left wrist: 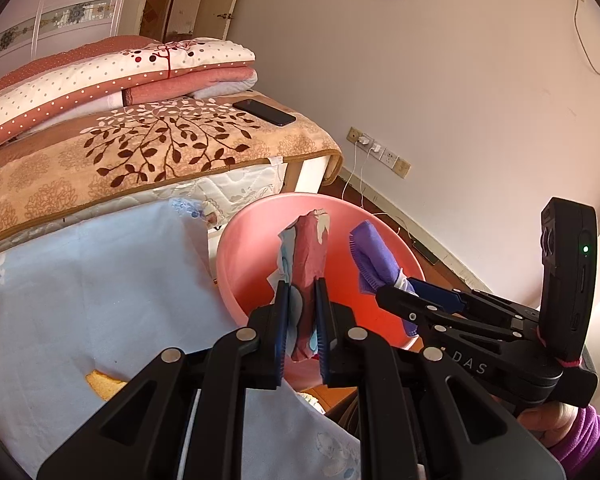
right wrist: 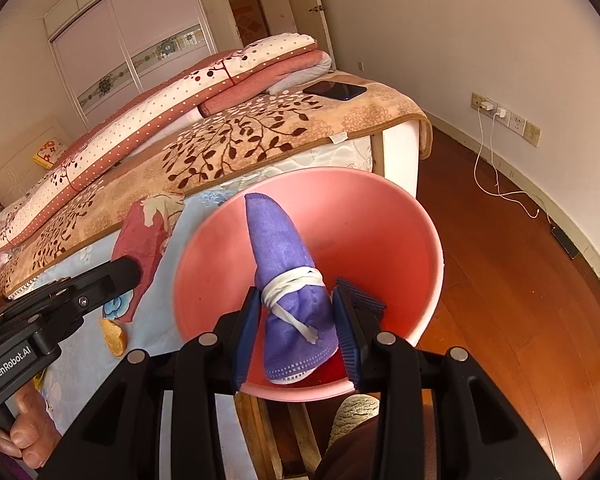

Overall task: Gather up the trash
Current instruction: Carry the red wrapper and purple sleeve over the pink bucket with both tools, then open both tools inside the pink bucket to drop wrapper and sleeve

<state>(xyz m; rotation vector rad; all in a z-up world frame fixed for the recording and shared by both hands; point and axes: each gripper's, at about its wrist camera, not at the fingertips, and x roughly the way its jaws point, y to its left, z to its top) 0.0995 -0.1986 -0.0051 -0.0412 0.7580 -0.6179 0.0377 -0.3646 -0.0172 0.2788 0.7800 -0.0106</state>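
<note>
A pink plastic basin point(left wrist: 256, 252) point(right wrist: 380, 216) stands beside the bed, seen in both wrist views. My left gripper point(left wrist: 302, 292) is shut on a crumpled red floral wrapper point(left wrist: 310, 248), held upright over the basin's near rim. In the right wrist view the same wrapper point(right wrist: 144, 236) and the left gripper point(right wrist: 134, 268) appear at the left of the basin. My right gripper point(right wrist: 294, 304) is shut on a rolled purple face mask point(right wrist: 280, 248) tied with its white strap, over the basin's inside. The left wrist view shows that mask point(left wrist: 374, 258) in the right gripper point(left wrist: 396, 284).
A light blue sheet point(left wrist: 100, 280) hangs beside the basin with an orange peel piece point(left wrist: 102, 384) point(right wrist: 114, 336) on it. A black phone point(left wrist: 265, 112) point(right wrist: 336, 90) lies on the leaf-patterned blanket. Folded quilts point(left wrist: 112, 76) sit behind. A charger cable point(right wrist: 496, 184) trails over the wooden floor point(right wrist: 520, 300).
</note>
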